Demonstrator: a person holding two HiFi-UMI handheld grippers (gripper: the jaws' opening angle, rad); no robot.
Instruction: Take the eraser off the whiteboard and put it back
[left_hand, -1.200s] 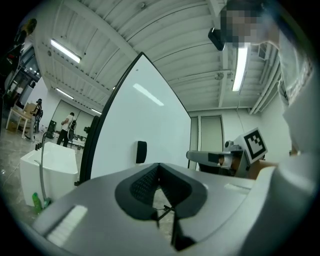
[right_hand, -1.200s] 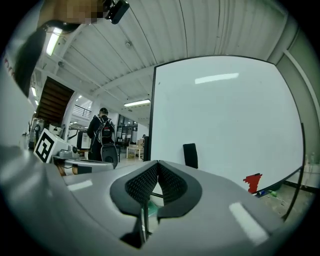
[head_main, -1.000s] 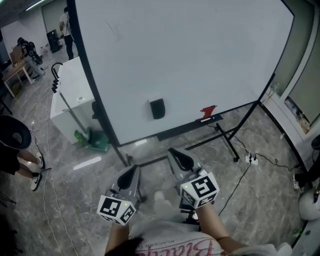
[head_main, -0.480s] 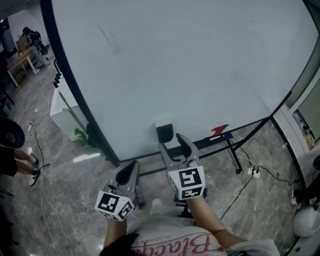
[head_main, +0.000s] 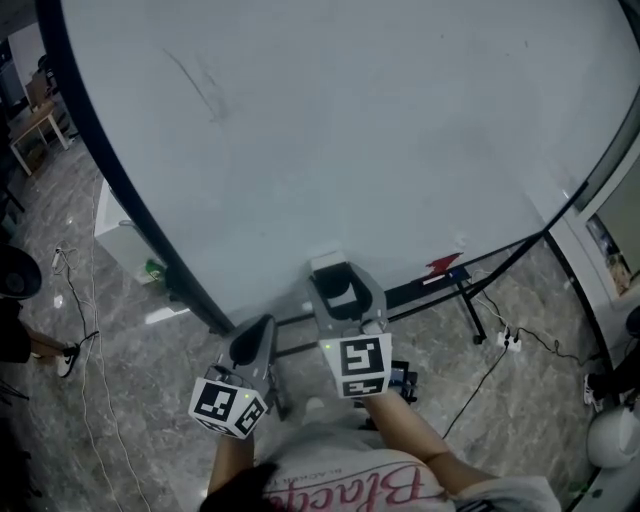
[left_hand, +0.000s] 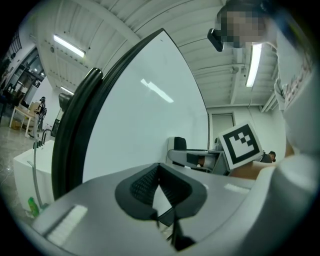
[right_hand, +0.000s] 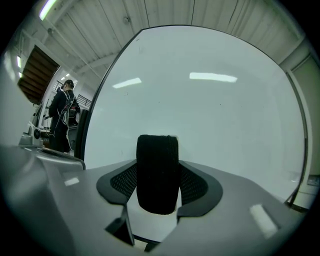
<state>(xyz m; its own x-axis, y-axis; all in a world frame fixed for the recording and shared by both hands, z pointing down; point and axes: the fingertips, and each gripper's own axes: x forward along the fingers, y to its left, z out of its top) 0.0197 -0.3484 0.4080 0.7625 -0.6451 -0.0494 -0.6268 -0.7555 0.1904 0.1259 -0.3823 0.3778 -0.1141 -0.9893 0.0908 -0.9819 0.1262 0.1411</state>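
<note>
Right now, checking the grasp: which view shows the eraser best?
Right gripper view: the eraser stands large between the jaws. The head view shows it small from above; the left gripper view, a distant sliver.

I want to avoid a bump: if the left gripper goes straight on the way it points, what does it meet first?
The left gripper, jaws together, points at the lower whiteboard, beside its black frame. It would probably meet the white surface first, though the depth is unclear.

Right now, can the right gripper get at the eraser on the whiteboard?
Yes, it seems: the eraser sits between the jaws of the right gripper, against the whiteboard, nothing in the way.
</note>
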